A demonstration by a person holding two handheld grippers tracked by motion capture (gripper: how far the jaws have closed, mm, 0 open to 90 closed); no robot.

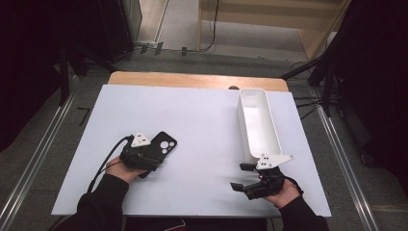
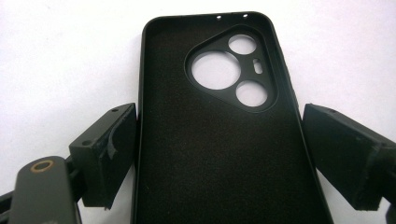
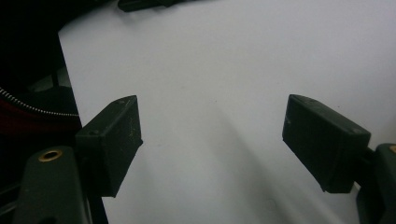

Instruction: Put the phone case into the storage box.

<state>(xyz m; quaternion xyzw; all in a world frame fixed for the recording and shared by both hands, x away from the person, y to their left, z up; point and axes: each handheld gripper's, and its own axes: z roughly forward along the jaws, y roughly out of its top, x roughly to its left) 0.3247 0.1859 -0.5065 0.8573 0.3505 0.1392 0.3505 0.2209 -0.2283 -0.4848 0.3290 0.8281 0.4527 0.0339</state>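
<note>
The middle of the white table [image 1: 202, 130] lies bare between the two hands, giving broad open passage from near edge to far edge. On the right side a long white bin [image 1: 257, 126] stands lengthwise, blocking travel just ahead of the right gripper [image 1: 243, 175]. On the left, a black phone case [image 1: 161, 147] lies flat between the jaws of the left gripper [image 1: 144, 156], a low obstacle there.

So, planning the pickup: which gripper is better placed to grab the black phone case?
Left. The left gripper already straddles the black soft phone case, jaws open on either side. The right gripper hangs open over bare white table, beside the white bin.
</note>
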